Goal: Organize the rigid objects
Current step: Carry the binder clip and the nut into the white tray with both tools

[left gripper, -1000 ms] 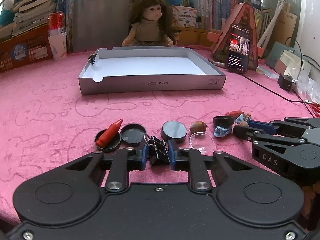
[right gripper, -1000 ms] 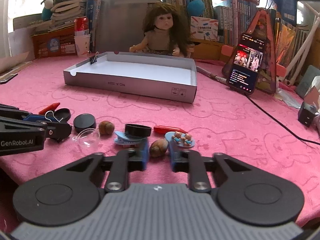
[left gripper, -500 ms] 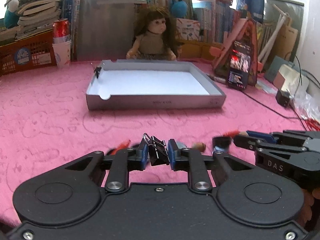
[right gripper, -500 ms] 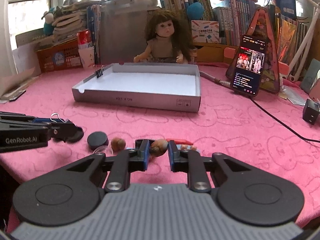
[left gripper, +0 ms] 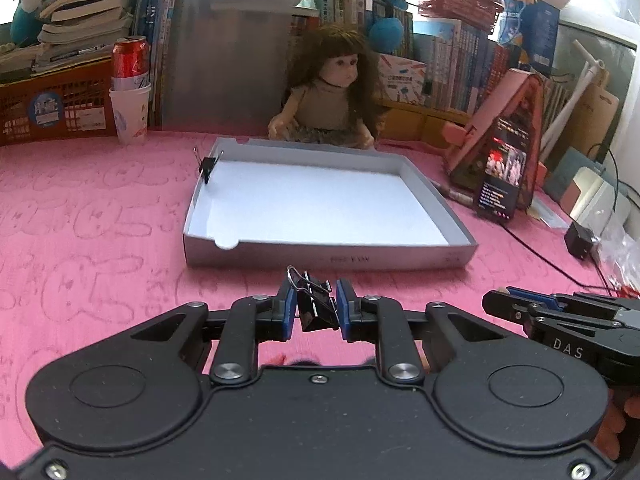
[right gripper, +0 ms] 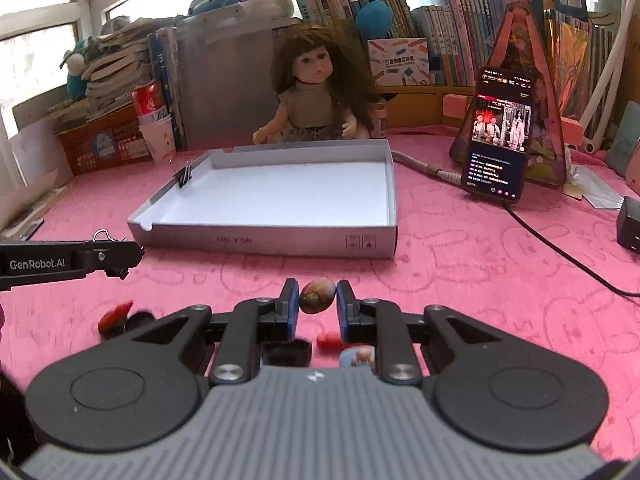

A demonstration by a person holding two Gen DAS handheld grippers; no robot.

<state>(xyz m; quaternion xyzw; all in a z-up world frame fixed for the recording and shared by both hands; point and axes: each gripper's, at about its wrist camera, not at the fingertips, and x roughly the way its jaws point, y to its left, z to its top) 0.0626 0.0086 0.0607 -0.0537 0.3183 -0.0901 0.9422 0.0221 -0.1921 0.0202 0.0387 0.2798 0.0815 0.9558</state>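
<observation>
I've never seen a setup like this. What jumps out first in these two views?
The pink cloth fills the scene, with a shallow grey box lying open in the middle and a long-haired doll sitting right behind it. Up close, the left tongs pinch a black binder clip, and the right tongs pinch a brown nut. A lit phone leans to the right of the box.

Tray (right gripper: pixel 264 242) sits mid-surface (right gripper: pixel 480 272), a clip (right gripper: pixel 185 176) on its left wall. Doll (right gripper: pixel 316 96) sits behind tray; cup (right gripper: pixel 158 138) back left; phone (right gripper: pixel 498 136) leans to the right. Small items (right gripper: pixel 120 312) lie before tray, near edge.
</observation>
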